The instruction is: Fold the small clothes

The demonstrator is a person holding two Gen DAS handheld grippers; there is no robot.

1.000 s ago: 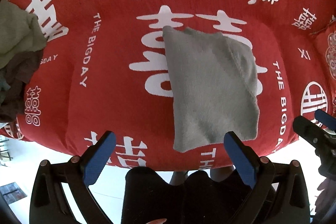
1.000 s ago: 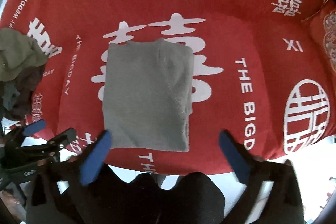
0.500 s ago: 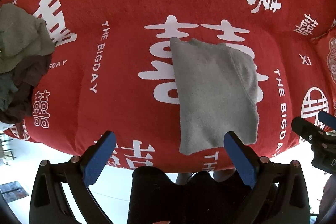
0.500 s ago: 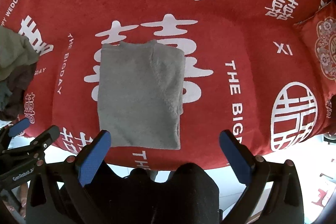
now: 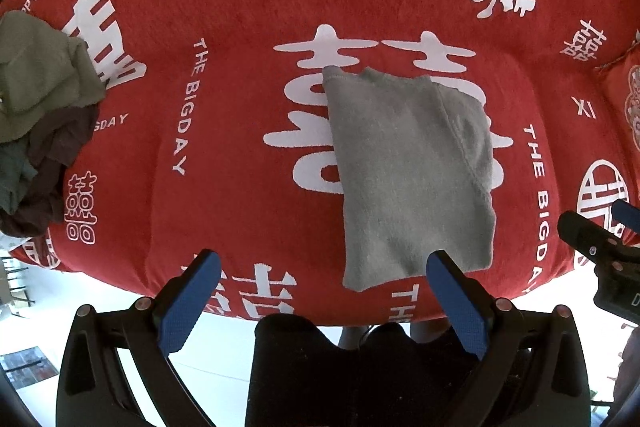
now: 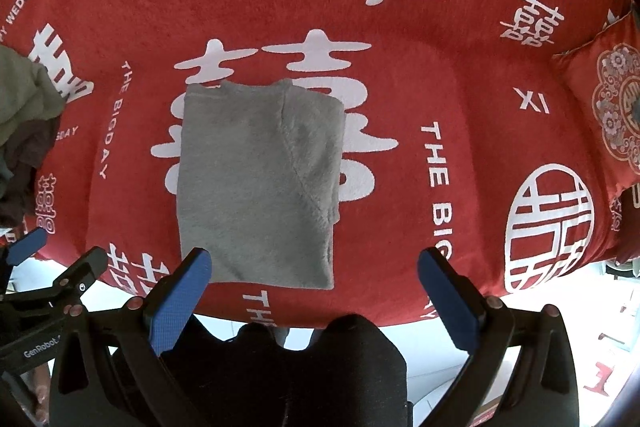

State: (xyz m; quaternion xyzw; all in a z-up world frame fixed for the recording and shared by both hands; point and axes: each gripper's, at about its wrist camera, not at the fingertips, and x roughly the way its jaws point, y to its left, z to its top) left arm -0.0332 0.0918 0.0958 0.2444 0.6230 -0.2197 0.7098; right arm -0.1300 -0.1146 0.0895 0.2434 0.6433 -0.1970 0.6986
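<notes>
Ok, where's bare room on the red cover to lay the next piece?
Bare cover lies between the folded grey garment and the clothes pile at the left edge. More lies right of the garment, around the circle print. The left edge is crowded.

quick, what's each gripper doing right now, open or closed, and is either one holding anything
Left gripper: open, holding nothing, above the near edge of the folded grey garment.
Right gripper: open, holding nothing.
</notes>
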